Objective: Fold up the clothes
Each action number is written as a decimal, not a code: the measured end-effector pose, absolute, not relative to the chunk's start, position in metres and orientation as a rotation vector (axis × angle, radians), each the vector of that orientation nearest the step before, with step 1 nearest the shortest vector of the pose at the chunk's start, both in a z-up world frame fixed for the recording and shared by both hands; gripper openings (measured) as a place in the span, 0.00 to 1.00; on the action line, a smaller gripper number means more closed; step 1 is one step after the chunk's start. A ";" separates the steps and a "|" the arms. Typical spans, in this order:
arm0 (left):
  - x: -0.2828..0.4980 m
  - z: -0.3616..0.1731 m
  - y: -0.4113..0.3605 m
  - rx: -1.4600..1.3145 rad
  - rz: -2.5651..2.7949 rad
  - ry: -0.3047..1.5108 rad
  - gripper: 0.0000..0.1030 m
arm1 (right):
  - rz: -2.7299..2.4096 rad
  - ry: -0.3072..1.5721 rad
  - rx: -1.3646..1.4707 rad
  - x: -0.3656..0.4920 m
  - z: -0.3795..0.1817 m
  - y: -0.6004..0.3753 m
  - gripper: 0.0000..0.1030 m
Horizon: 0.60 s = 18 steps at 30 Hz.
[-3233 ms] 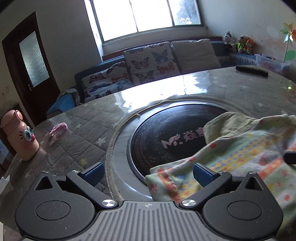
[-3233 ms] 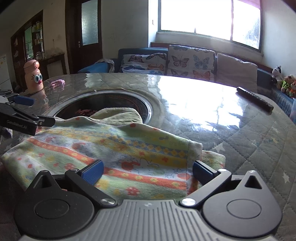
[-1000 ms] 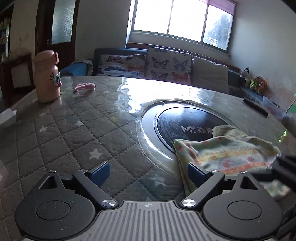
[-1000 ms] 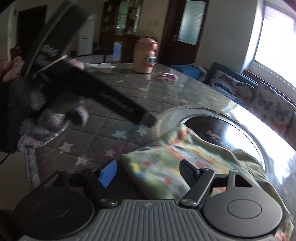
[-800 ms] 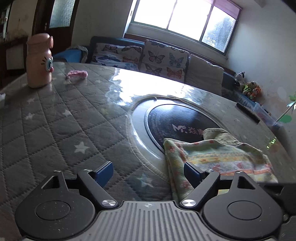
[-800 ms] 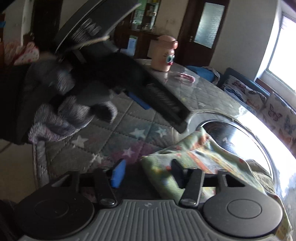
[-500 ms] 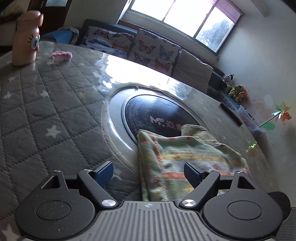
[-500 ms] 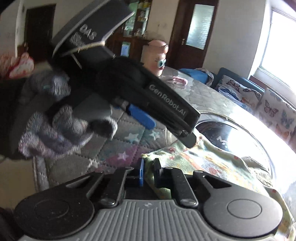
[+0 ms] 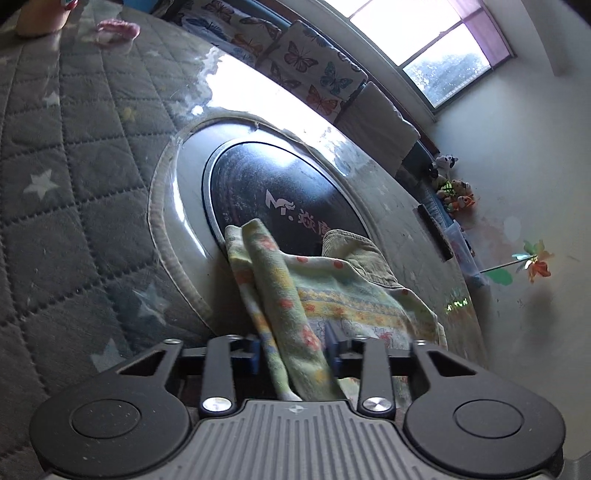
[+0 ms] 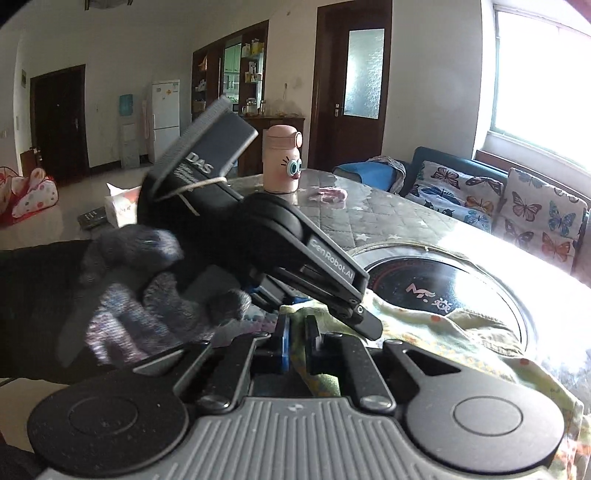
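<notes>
At the table's [image 9: 74,155] near edge, the right gripper [image 10: 295,334] pinches the floral garment's [image 9: 332,291] hem while the left gripper's [image 9: 293,347] jaws are closing on its bunched edge, so lifting both ends together looks next.

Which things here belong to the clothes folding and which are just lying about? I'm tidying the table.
Part of the job:
- patterned garment
- left gripper, jaws closing, garment between them
- right gripper, shut on the garment

Lying about:
- pink bottle
- small pink item
- remote control
- tissue pack
</notes>
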<state>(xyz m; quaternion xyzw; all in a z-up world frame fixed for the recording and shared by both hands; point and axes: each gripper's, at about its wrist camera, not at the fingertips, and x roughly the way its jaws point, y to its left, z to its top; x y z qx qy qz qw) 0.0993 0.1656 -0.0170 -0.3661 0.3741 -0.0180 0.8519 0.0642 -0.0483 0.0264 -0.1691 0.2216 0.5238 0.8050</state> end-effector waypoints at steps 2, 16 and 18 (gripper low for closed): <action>0.099 -0.020 0.166 -0.782 -0.035 0.787 0.18 | 1.127 0.481 -0.356 0.064 0.026 -0.053 0.07; 0.095 -0.022 0.165 -0.762 -0.031 0.771 0.12 | 0.837 0.571 -0.262 0.129 0.013 -0.112 0.09; 0.095 -0.022 0.164 -0.760 -0.030 0.770 0.12 | 0.781 0.584 -0.247 0.145 0.009 -0.118 0.10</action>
